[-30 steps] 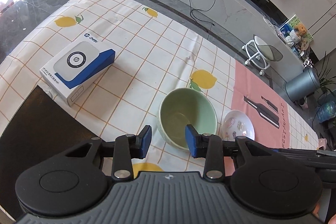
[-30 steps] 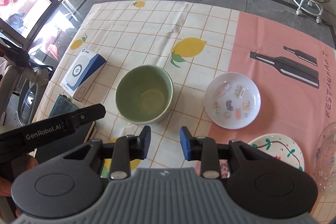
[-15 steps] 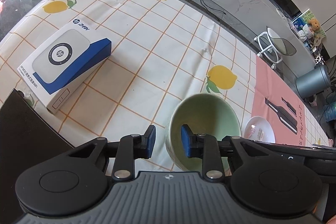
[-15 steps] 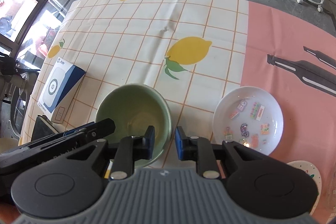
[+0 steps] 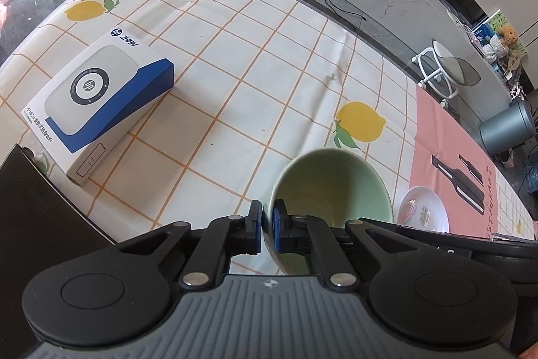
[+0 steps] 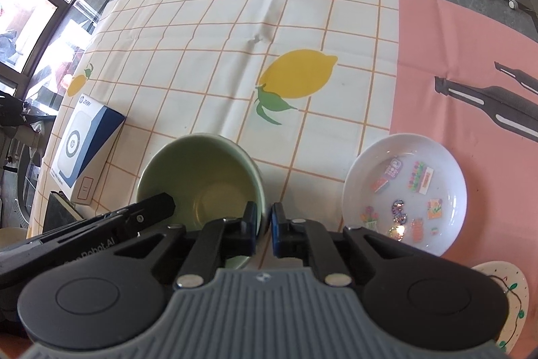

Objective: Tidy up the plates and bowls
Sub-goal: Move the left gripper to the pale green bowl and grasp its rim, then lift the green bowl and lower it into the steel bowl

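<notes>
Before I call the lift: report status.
Both tools, left and right, shut on green bowl rim, opposite sides. Bowl on tablecloth. White plate beside, apart.

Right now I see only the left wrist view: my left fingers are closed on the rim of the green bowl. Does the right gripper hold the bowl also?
Observer: Yes. The right gripper is shut on the green bowl at the rim on the far side from yours. Its fingers have just been closing, with one inside the wall and one outside.
Operator: Good. Beside the bowl I see one white plate only. Are there more plates?
Observer: Yes, one more. A painted plate with green leaves lies nearer to the right gripper than the white plate. The gripper's body hides part of it.
</notes>
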### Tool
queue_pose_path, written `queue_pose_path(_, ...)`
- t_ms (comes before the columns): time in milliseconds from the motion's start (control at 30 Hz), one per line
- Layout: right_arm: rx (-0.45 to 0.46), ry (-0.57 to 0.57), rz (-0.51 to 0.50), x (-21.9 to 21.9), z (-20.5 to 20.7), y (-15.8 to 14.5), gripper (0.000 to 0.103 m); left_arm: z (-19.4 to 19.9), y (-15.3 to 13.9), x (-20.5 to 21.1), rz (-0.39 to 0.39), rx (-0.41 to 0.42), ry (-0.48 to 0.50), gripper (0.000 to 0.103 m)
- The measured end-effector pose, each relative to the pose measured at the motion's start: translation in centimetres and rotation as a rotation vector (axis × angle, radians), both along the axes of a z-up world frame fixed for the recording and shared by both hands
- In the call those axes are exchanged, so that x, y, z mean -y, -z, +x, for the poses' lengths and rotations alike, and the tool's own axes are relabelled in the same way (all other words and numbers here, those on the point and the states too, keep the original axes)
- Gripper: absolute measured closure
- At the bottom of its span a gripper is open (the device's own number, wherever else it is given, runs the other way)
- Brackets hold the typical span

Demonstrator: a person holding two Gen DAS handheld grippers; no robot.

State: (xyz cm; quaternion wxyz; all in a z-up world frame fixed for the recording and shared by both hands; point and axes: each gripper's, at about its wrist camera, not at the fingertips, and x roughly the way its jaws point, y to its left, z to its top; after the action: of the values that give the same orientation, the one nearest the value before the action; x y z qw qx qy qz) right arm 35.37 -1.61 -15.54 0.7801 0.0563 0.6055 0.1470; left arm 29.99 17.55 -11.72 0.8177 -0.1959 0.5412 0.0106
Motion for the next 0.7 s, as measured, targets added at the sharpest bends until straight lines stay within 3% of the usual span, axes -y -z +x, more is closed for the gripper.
queue_pose_path(300, -0.053, 0.022, 0.011, 0.4, -1.7, -1.0, 0.098, -2.3, -2.0, 0.2, 0.006, -0.028, -0.007, 0.096)
queue_pose_path(700, 0.003, -0.011, 0.014, 2.5, -9.5, -8.5, 0.098, -9.5, -9.8, 2.7, 0.024, 0.004, -0.004, 0.096)
